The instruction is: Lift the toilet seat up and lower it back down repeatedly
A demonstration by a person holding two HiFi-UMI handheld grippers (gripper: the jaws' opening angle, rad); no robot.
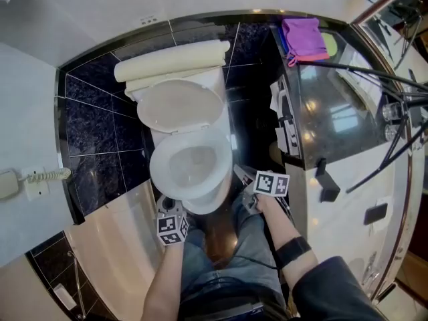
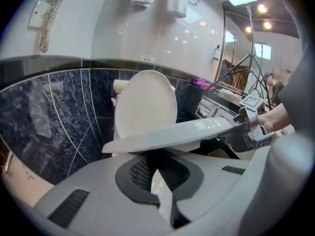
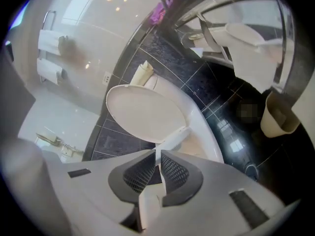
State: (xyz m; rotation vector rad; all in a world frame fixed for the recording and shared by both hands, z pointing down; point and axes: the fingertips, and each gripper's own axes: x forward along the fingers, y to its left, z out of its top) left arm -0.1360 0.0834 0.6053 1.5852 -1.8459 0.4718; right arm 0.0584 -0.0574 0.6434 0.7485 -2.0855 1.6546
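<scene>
A white toilet stands against dark blue tiles, its lid [image 1: 179, 105] up against the tank [image 1: 170, 62]. The toilet seat [image 1: 159, 172] is tilted up off the bowl; in the left gripper view the toilet seat [image 2: 187, 132] runs edge-on across the frame in front of the lid [image 2: 145, 102]. My right gripper [image 1: 242, 179] is shut on the seat's right front rim [image 3: 173, 137], which passes between its pads. My left gripper [image 1: 170, 206] sits under the seat's left front; its jaws stand close together with the tips [image 2: 155, 156] hidden beneath the seat. The right gripper [image 2: 243, 127] also shows there.
A glossy vanity counter [image 1: 334, 105] with a purple cloth [image 1: 302, 39] stands close on the right, with tripod legs [image 1: 374, 75] over it. A wall phone [image 1: 10, 182] hangs at left. A pale ledge [image 1: 114, 233] lies left of my legs. A bin [image 3: 278, 114] sits under the counter.
</scene>
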